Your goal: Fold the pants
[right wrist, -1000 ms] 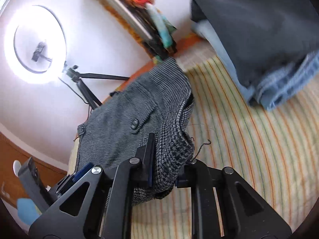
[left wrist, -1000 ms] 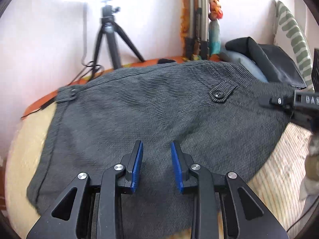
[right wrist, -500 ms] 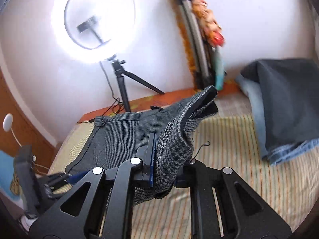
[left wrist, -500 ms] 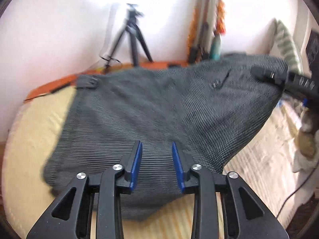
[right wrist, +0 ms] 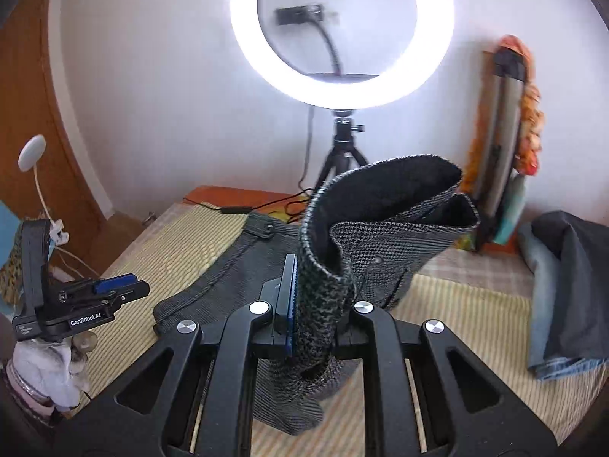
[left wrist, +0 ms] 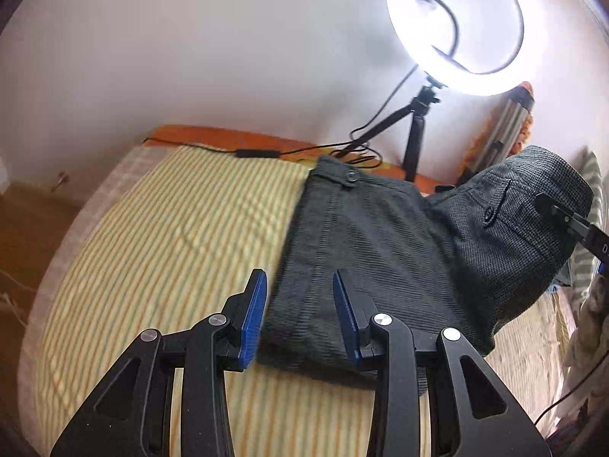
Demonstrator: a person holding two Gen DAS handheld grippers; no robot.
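Note:
Dark grey checked pants [left wrist: 365,236] lie on a striped bed cover [left wrist: 171,236]. Their right side is lifted into the air. My left gripper [left wrist: 298,316] is open and empty, its blue pads astride the near left edge of the pants just above the cloth. My right gripper [right wrist: 318,301] is shut on the pants' waistband edge [right wrist: 323,297] and holds it up, so the cloth curls into an open loop [right wrist: 388,198]. The right gripper's tip shows at the right of the left wrist view [left wrist: 571,221]. The left gripper shows at the left of the right wrist view [right wrist: 114,289].
A lit ring light on a tripod [right wrist: 342,34] stands at the back of the bed with its cable [left wrist: 259,152] on the cover. A pile of jeans and dark clothes [right wrist: 563,285] lies at the right. A rolled mat [right wrist: 502,129] leans on the wall.
My right gripper has lifted the held edge higher and carried it leftward over the pants. My left gripper has moved left to the pants' left edge, still open.

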